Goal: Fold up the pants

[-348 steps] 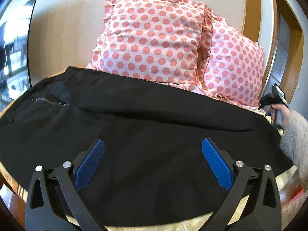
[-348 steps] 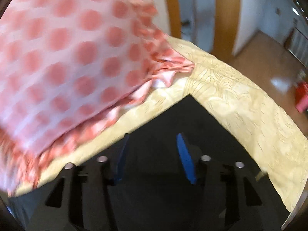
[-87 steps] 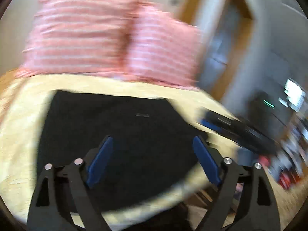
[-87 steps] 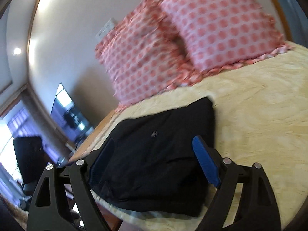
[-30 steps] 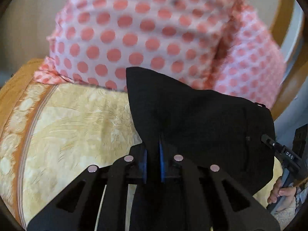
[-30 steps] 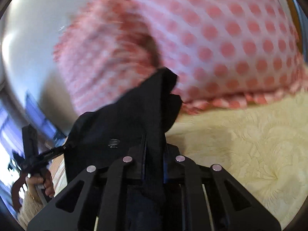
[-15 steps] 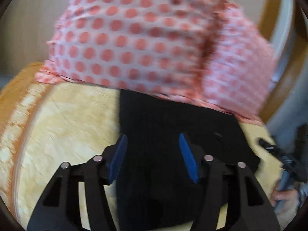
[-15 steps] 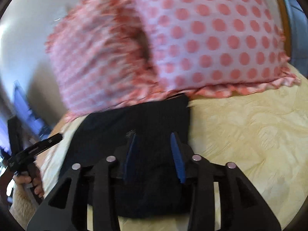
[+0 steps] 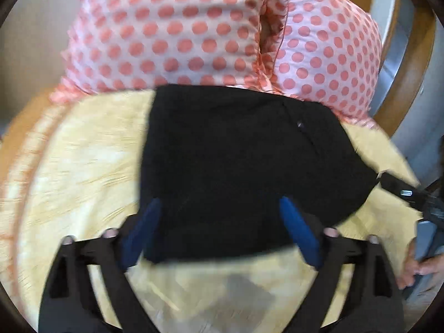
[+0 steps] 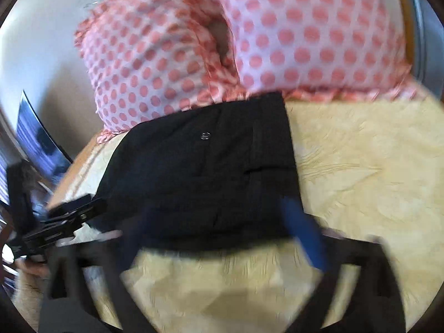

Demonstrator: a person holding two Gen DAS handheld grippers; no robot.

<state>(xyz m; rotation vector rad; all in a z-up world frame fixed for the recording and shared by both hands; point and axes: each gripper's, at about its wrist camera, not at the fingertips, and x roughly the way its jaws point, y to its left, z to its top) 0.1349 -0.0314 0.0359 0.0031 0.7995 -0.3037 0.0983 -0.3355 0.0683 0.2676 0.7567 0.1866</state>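
The black pants [image 9: 244, 166] lie folded into a compact rectangle on the yellow bedspread [image 9: 83, 172], far edge against the pillows. They also show in the right wrist view [image 10: 205, 177], with a small metal button [image 10: 205, 136] on top. My left gripper [image 9: 219, 230] is open and empty, its blue pads over the near edge of the pants. My right gripper [image 10: 222, 238] is open and empty, above the near edge of the pants; it is blurred. The right gripper shows at the right edge of the left wrist view [image 9: 410, 194]. The left gripper shows at the left of the right wrist view [image 10: 63, 222].
Two pink polka-dot pillows [image 9: 172, 33] [image 9: 327, 63] stand against the wall behind the pants. A wooden door frame [image 9: 408, 63] is at the right. The bed's edge lies to the left in the right wrist view [image 10: 75, 177], with a dark screen [image 10: 36, 138] beyond.
Both grippers were shut on the pants a second ago, lifting the cloth. They let go, opened wide and drew back; the pants now lie flat and folded.
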